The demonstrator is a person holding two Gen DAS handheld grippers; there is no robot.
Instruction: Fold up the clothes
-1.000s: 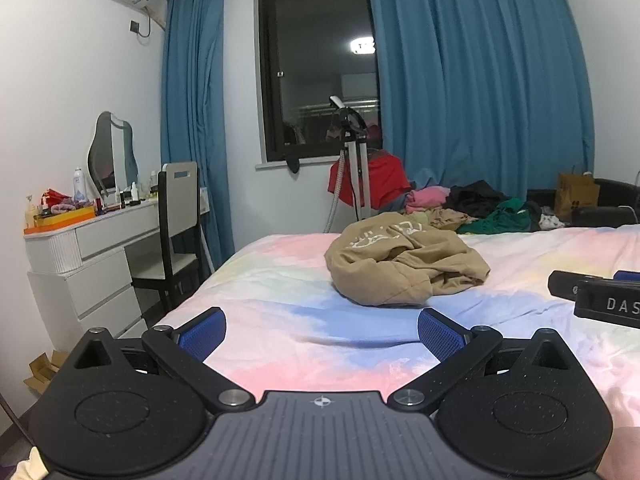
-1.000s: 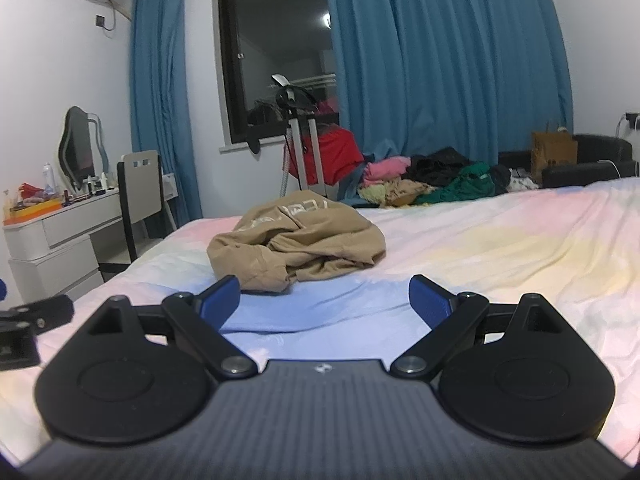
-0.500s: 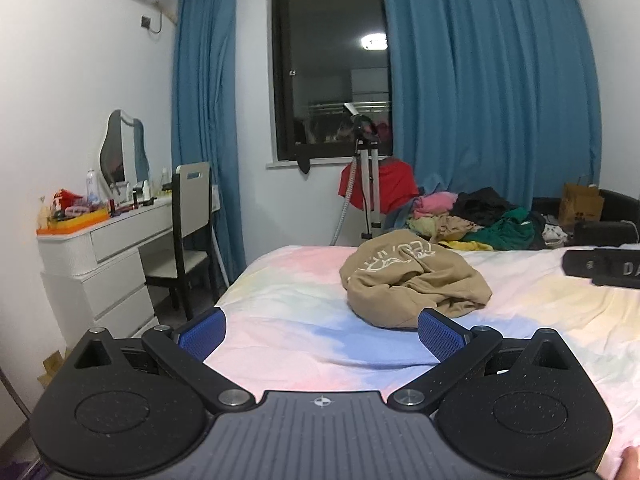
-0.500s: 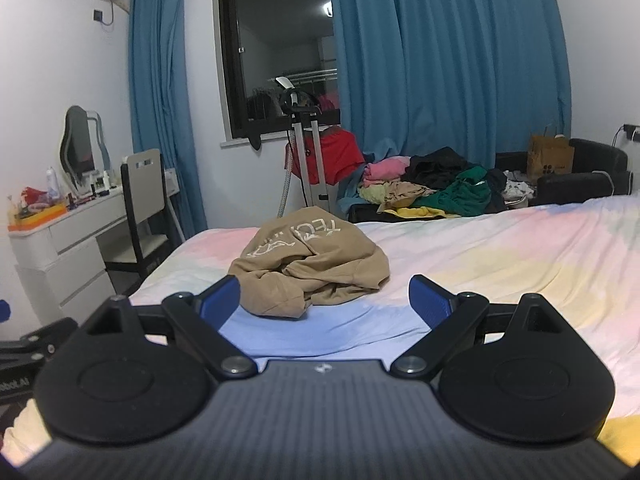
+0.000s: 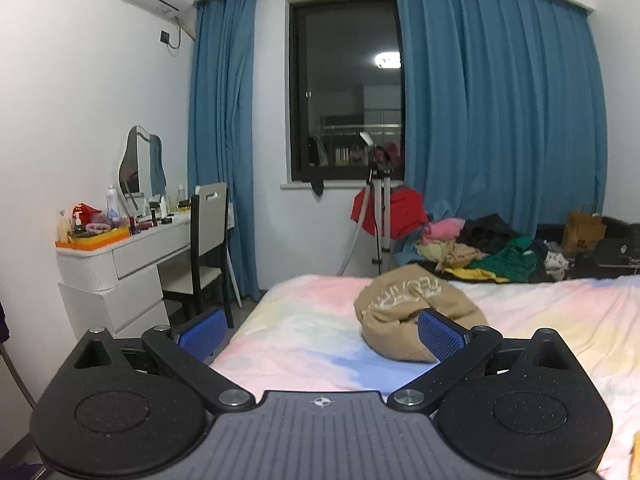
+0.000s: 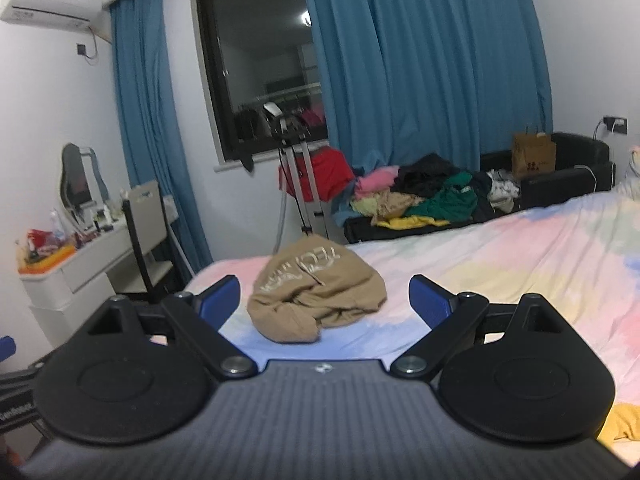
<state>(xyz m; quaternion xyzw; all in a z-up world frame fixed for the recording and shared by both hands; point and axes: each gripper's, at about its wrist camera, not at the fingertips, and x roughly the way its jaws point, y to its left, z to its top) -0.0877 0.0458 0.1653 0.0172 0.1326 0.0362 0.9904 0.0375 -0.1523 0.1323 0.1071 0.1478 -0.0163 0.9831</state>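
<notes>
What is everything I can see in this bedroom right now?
Garment: one, tan, crumpled on the bed.
Bed: one, pastel sheet, foreground.
Clothes pile: one, mixed colours, beyond the bed.
Curtains: two, blue, flanking the window.
Window: one, dark, far wall.
Tripod: one, silver, under the window.
Dresser: one, white, left wall.
Chair: one, black and white, by the dresser.
Paper bag: one, brown, on a black sofa.
Left tongs: black, blue pads, open.
Right tongs: same, open.
</notes>
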